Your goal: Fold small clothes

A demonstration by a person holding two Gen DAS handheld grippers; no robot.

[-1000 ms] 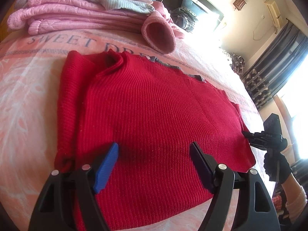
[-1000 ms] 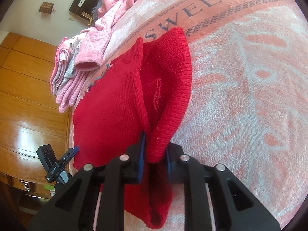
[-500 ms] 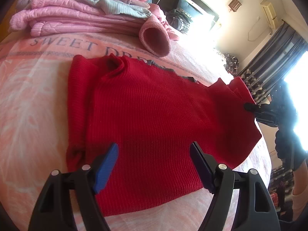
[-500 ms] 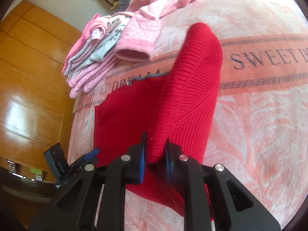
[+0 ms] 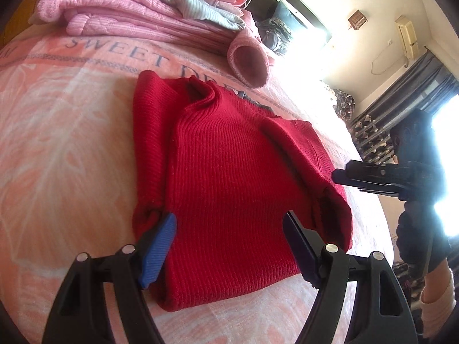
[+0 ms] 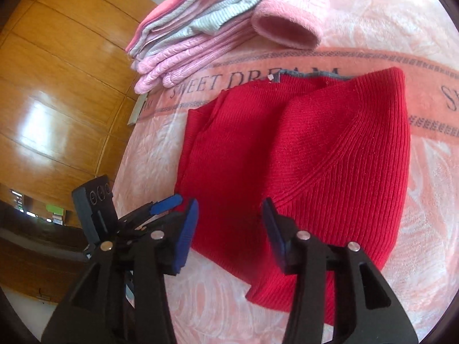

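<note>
Red sweater (image 5: pixel 229 177) lies flat mid-bed (image 5: pixel 57 143), both sleeves folded in, just below the pink pile (image 5: pixel 137 8). Left gripper (image 5: pixel 229 246) hovers at its hem, jaws wide apart; right gripper (image 6: pixel 231 226) hangs over the right side, jaws apart, empty.

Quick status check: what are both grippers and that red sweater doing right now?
Left gripper open, empty. Right gripper open, empty. Red sweater flat on blanket, one side folded over. Pink clothes pile behind, not blocking.
</note>
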